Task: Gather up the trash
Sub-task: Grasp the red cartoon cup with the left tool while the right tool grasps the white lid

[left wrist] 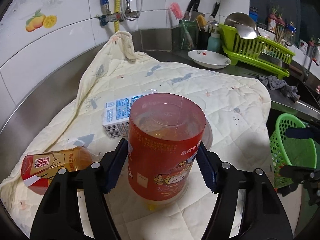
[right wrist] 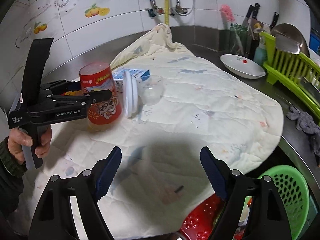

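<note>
My left gripper (left wrist: 162, 160) is shut on a red plastic jar (left wrist: 166, 140) held upside down just above the cream quilted cloth (left wrist: 220, 100); the jar also shows in the right wrist view (right wrist: 100, 96). A gold and red drink bottle (left wrist: 54, 166) lies on the cloth at the left. A blue and white milk carton (left wrist: 118, 116) lies behind the jar. A white lid (right wrist: 130, 94) stands on edge beside a clear plastic cup (right wrist: 152, 92). My right gripper (right wrist: 161, 172) is open and empty over the cloth's near edge. A green basket (right wrist: 288, 196) holding trash sits at the lower right.
A white bowl (right wrist: 242, 66) and a green dish rack (right wrist: 290, 68) stand at the back right on the steel counter. A grey rag (right wrist: 304, 120) lies by the rack. Knives and utensils stand in the back corner. The tiled wall runs along the left.
</note>
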The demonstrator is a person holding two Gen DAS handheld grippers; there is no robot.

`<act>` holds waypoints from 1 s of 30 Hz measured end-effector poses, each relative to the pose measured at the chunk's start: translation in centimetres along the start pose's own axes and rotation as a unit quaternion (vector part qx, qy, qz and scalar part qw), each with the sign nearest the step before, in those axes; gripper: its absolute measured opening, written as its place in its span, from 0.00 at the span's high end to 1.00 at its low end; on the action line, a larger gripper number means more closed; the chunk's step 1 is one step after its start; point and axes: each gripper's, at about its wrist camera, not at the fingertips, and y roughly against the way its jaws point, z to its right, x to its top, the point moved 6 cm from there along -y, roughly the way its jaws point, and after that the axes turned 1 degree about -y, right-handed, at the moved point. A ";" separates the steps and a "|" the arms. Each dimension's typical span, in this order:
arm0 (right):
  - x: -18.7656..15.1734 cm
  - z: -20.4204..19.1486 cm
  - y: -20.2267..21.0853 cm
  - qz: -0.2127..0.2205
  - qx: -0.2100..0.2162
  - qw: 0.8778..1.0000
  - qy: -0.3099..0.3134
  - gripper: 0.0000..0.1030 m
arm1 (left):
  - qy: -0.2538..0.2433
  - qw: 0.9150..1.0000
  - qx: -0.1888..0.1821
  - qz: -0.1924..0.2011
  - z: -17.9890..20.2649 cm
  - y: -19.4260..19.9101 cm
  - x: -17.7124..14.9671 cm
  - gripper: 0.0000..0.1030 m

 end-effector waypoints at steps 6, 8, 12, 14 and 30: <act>0.8 -1.4 -1.4 -0.004 0.010 1.000 0.009 0.25 | 0.021 1.000 -0.012 0.010 -1.0 1.2 0.3 0.36; 1.3 -2.0 -2.0 -0.005 0.013 1.000 0.013 0.26 | 0.028 0.999 -0.017 0.015 -1.5 1.9 0.6 0.36; 2.0 -2.9 -3.1 -0.006 0.023 1.000 0.013 0.29 | 0.045 0.998 -0.029 0.025 -2.2 3.2 0.9 0.36; 2.2 -3.3 -3.7 -0.007 0.028 1.000 0.010 0.30 | 0.055 0.998 -0.032 0.030 -2.7 3.8 1.1 0.36; -0.2 -8.7 -4.9 -0.003 0.140 0.988 -0.059 0.54 | 0.121 0.990 -0.060 0.029 -2.7 4.8 1.6 0.36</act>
